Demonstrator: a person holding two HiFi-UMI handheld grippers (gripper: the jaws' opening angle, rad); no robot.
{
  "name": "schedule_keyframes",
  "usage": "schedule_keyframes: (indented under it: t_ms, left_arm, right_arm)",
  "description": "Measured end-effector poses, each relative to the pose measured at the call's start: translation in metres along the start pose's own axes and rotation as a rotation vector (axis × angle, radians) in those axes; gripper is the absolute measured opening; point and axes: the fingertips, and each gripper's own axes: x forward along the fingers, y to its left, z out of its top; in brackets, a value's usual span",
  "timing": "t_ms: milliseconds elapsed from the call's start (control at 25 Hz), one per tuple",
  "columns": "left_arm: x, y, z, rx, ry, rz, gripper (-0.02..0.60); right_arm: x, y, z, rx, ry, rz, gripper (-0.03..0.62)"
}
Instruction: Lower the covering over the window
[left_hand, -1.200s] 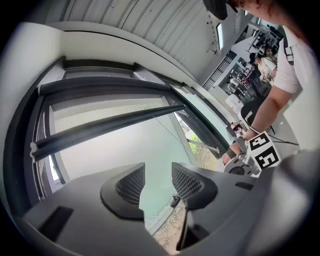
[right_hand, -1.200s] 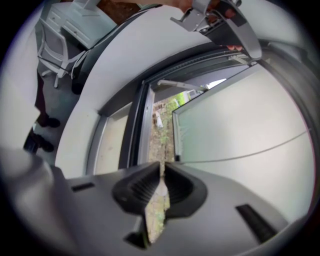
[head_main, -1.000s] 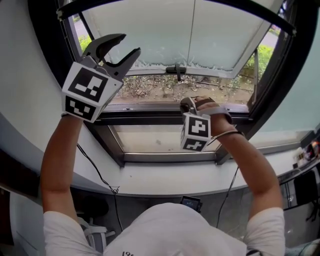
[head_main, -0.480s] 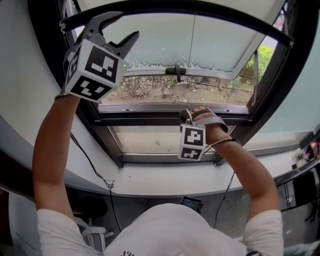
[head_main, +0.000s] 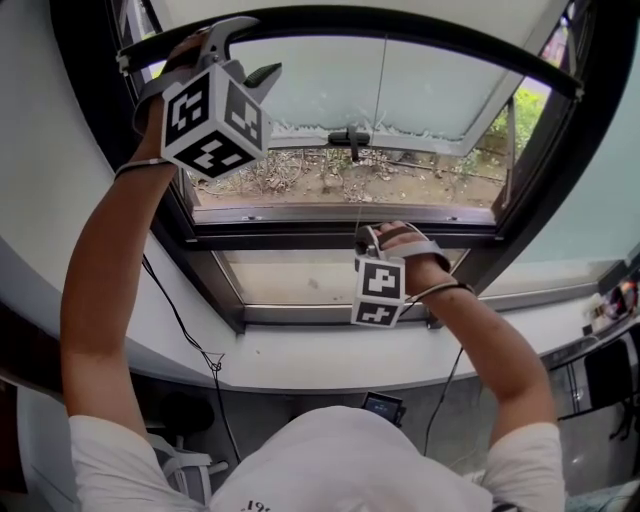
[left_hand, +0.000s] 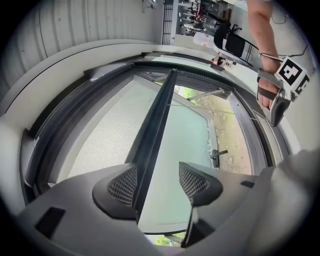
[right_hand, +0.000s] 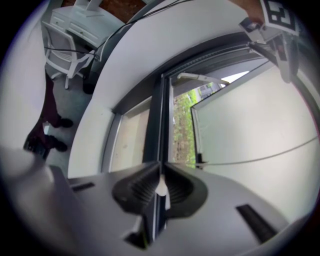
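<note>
High at the far left of the window (head_main: 340, 238), the left gripper (left_hand: 159, 182) is raised to the left end of the blind's dark bottom bar (left_hand: 158, 120), probably to steady that end as the blind (left_hand: 95, 135) comes down. Its jaws stand spread and have just been opening. The bar shows in the gap, but neither pad touches it. Nearer and lower, at the middle of the frame, the right gripper (right_hand: 160, 175) pinches the small white pull (right_hand: 161, 189) of a thin cord (head_main: 381, 130) that runs up to the bar's middle. That looks like the grip that draws the blind down. The blind sits high, with most of the glass uncovered. There is one blind, one bar, one cord, one window handle (head_main: 352, 138) and two grippers.
</note>
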Motion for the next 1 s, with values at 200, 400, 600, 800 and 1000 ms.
schedule_keyframes:
  t_ms: [200,400,600,800,1000]
  left_arm:
    - [0.011,-0.007,0.0,0.056,0.022,-0.012,0.259]
    - [0.011,-0.025,-0.004,0.096,0.052,-0.071,0.261]
    - [0.01,-0.049,-0.011,0.067,0.094,-0.186,0.259]
    - [0.011,-0.066,-0.018,0.046,0.128,-0.242,0.259]
    - [0.009,-0.073,-0.021,0.052,0.165,-0.274,0.258]
  right_arm:
    - [0.0,0.003,0.001,0.005,-0.006,0.003,0.04]
    - [0.006,0.014,0.0,0.036,-0.025,0.024,0.04]
    - [0.019,0.03,-0.002,0.129,-0.058,0.056,0.04]
    - [0.032,0.038,-0.002,0.174,-0.101,0.032,0.04]
    - [0.039,0.037,-0.005,0.323,-0.152,-0.053,0.041]
